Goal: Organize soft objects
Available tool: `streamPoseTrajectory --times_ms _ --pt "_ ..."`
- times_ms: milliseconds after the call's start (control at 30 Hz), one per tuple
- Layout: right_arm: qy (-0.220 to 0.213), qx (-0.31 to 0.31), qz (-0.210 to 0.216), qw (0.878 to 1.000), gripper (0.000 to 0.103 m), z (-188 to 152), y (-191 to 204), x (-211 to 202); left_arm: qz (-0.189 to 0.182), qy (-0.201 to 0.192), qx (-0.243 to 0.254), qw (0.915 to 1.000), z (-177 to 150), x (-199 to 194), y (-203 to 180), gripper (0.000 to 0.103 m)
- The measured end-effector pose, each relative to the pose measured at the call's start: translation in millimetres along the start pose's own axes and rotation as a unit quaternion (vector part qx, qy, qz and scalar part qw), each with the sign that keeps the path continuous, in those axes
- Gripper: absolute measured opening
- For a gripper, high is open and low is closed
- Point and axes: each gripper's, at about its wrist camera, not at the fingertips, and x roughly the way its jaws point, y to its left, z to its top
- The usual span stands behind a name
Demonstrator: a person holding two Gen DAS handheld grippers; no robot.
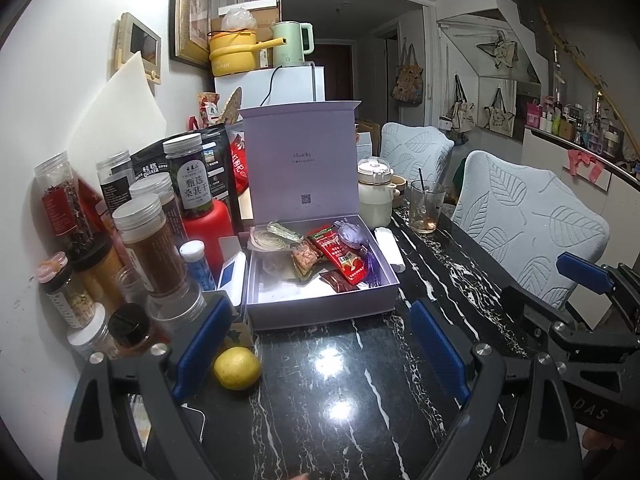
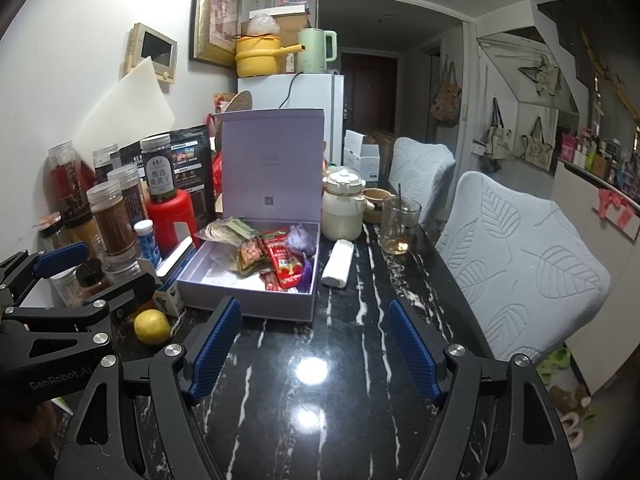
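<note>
An open lilac box (image 1: 280, 312) (image 2: 248, 300) stands on the black marble table (image 1: 360, 380), its lid upright. Inside lie a red sachet (image 1: 344, 256) (image 2: 286, 260), a purple tasselled pouch (image 1: 352, 234) (image 2: 300, 240) and several other snack packets. A white soft roll (image 1: 390, 248) (image 2: 338, 262) lies on the table just right of the box. My left gripper (image 1: 320, 301) (image 2: 100, 272) is open and empty in front of the box. My right gripper (image 2: 314, 308) (image 1: 550, 284) hangs beside it to the right, also open with nothing between its pads.
Several jars (image 1: 144, 240) and bottles crowd the table's left side by the wall. A lemon (image 1: 236, 368) (image 2: 151, 326) sits front left. A white pot (image 1: 374, 196) and a glass with a spoon (image 1: 426, 208) stand behind the roll. Two cushioned chairs (image 1: 532, 232) line the right edge.
</note>
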Motion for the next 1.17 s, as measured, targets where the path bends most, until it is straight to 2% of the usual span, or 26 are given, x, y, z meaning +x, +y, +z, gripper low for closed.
streamPoseTrajectory --times_ms 600,1167 --pt "0.007 -0.004 -0.010 1.000 0.082 -1.3 -3.5 -2.0 -0.009 0.005 -0.001 0.9999 -2.4 0.6 -2.6 0.092" --pt "0.026 0.004 -0.013 1.000 0.084 -5.1 -6.2 11.0 0.000 0.021 -0.012 0.9997 -4.7 17.7 4.1 0.092"
